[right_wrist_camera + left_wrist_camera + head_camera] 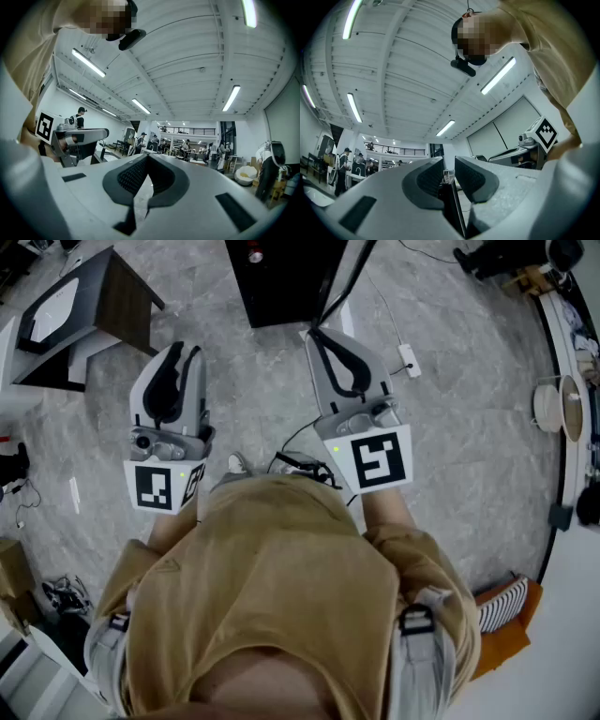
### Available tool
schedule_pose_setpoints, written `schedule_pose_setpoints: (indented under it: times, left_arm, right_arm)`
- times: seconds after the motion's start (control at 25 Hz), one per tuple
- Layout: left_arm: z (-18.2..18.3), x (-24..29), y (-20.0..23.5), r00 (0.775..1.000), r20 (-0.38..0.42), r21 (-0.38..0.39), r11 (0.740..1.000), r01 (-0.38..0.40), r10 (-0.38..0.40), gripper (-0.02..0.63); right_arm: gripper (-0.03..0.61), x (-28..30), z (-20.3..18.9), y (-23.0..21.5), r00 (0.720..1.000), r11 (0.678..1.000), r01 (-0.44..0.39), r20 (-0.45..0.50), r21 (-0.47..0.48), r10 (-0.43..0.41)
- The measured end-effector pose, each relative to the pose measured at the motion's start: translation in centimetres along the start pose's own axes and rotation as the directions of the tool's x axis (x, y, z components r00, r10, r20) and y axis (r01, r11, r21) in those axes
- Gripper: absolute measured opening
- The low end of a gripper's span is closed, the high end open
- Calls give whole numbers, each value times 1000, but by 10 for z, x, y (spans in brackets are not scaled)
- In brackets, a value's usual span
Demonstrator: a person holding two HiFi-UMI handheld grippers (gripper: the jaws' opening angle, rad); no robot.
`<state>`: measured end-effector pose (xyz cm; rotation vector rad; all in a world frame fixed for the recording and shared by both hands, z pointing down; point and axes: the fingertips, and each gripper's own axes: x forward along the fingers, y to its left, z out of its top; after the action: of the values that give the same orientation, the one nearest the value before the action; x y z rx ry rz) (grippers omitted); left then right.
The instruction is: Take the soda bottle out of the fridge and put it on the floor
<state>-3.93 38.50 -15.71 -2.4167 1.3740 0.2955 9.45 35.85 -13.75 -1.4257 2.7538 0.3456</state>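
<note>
Grey marbled floor, tan shirt

A dark desk at upper left — well apart, a white corded adapter and striped fabric.

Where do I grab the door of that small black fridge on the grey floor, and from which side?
Pinch the free edge of the thin dark door, which seems to stand ajar, edge-on toward you, at the right front of the small black fridge. Come from the front with the right gripper, the nearer one; its jaws are shut, so open them first.
</note>
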Motion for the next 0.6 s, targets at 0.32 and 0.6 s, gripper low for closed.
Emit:
schedule_pose_setpoints:
  times: [0.32, 0.6]
  left_arm:
    - [-28, 8, -7, 998, -49, -35, 999, -40, 39, 77]
    - [-42, 22, -38, 996, -89, -28, 1000, 3, -5, 77]
  right_arm:
    - [2, -2, -9, -23, 1000, 1000, -2, 5, 5, 2]
    - [3, -26, -11, -39, 1000, 1000, 1, 10, 15, -1]
